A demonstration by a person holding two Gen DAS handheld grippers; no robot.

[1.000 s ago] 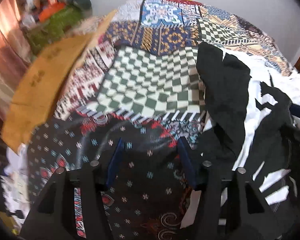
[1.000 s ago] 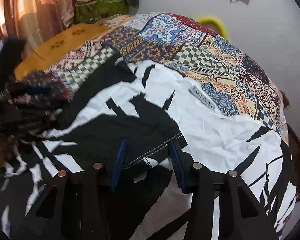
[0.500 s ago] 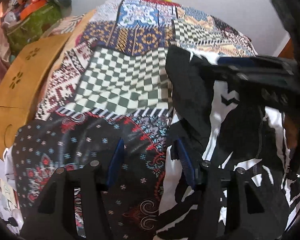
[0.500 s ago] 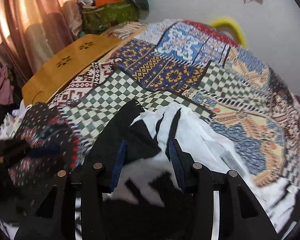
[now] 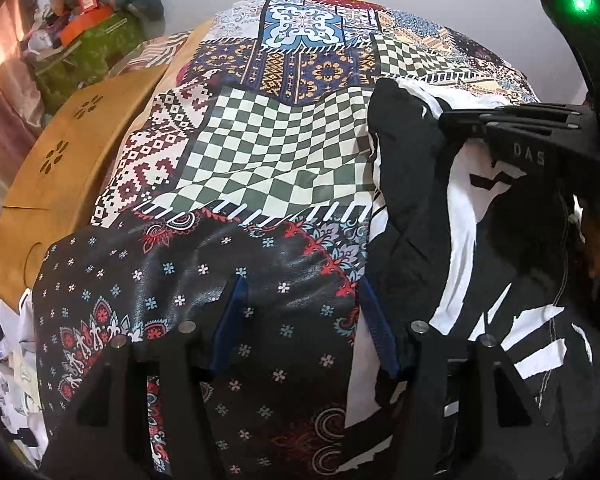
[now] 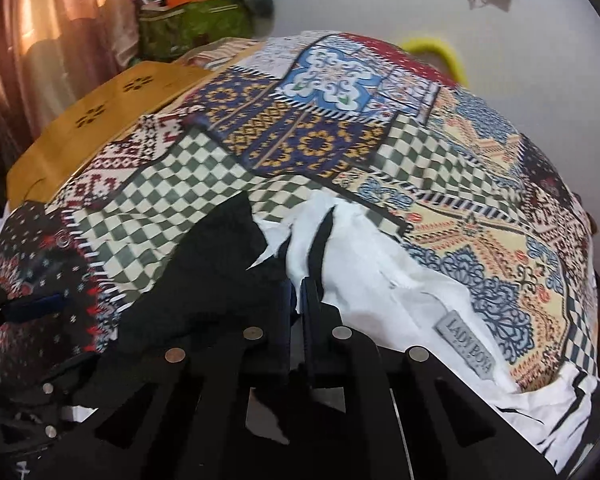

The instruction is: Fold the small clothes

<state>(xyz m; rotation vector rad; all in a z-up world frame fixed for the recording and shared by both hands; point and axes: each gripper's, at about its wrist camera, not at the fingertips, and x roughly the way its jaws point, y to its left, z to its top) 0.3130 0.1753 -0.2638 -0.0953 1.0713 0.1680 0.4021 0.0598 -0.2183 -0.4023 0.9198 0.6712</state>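
1 black-and-white garment (image 6: 380,276), crumpled on the patchwork bedspread (image 5: 276,148), over its right part; grey brand label (image 6: 466,346) faces up. 2 grippers. Right gripper (image 6: 299,300): jaws together, pinching a fold of the garment. Left gripper (image 5: 302,320): jaws apart and opening, nothing between but bedspread, garment edge just beside its right finger. Bedspread left of garment is bare. 1 wooden board (image 5: 68,168) along bedspread's left edge. Green bag (image 6: 192,24) beyond it, stuffed w/ clutter.

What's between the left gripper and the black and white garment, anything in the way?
Nothing visible. The left gripper, jaws opening, sits over bare bedspread, and the garment edge lies right beside its right finger. The right gripper already pinches the cloth.
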